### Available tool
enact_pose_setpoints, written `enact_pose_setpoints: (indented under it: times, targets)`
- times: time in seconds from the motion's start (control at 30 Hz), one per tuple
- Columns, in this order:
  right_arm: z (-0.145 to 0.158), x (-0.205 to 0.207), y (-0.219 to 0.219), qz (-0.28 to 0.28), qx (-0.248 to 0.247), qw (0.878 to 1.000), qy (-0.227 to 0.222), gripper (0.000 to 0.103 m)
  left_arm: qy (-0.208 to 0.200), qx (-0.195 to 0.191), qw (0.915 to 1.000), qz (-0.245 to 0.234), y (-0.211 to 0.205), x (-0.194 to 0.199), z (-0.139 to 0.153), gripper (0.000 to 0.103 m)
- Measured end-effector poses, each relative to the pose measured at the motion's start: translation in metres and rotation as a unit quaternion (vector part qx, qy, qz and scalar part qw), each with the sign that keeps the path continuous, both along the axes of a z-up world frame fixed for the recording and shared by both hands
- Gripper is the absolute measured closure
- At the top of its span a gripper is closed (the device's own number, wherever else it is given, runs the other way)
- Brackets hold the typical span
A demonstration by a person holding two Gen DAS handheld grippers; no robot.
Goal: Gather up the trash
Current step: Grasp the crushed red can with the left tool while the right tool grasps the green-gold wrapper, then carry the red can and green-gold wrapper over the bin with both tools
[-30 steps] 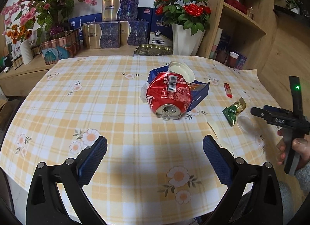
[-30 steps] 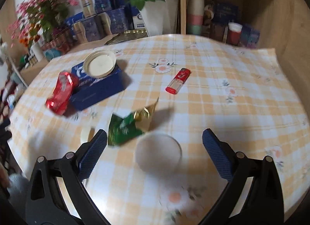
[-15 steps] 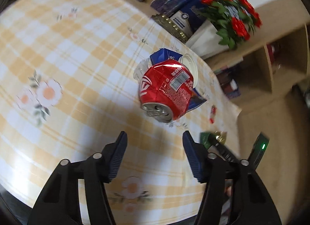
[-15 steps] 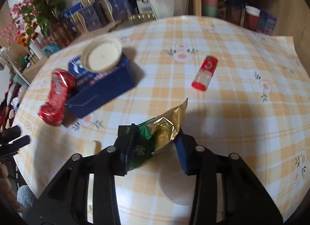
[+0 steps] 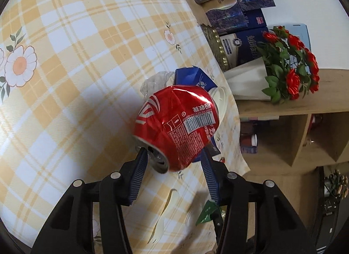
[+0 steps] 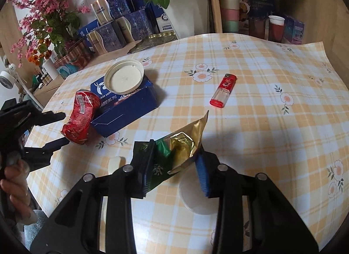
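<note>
Currently my left gripper (image 5: 172,162), jaws closing, brackets the crushed red can (image 5: 176,129) mid-table against the blue carton (image 6: 124,103); slick dented metal may squirt free. My right gripper (image 6: 174,166) pinches the green-gold foil wrapper (image 6: 181,151) near the table's front edge; thin foil may slip.

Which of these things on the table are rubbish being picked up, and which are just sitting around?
Likely rubbish:
crushed red can, between the left gripper's fingers
green and gold wrapper, pinched by the right gripper
blue carton
white lid on the carton

Probably just lying about:
red lighter
rose vase
stacked gift boxes
</note>
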State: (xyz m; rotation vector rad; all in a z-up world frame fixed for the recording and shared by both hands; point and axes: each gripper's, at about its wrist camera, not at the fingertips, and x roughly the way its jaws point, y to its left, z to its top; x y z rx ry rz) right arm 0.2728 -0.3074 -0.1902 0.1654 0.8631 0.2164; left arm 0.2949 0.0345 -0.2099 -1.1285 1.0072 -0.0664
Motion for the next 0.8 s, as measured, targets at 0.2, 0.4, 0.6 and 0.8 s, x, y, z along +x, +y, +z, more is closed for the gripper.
enact_pose_setpoints:
  times: [0.2,0.4,0.6,0.8]
  targets:
    - [0.000,-0.004,-0.006,-0.002,0.015,1.000,-0.001,0.066,0.039,0.015,0.9988,0.026,-0.006,0.012,-0.013,0.060]
    - [0.002,-0.009,-0.003,0.013,0.008,1.000,-0.008,0.066,0.051,0.015,0.9976,0.044,-0.003,0.018,-0.024,0.060]
    - [0.012,-0.019,0.000,0.019,0.009,1.000,-0.022,0.066,-0.018,0.084,0.9962,-0.011,-0.005,0.020,-0.003,0.063]
    - [0.030,-0.033,0.003,0.022,0.013,0.999,-0.042,0.066,-0.085,0.105,0.9897,-0.047,0.004,0.000,0.024,0.063]
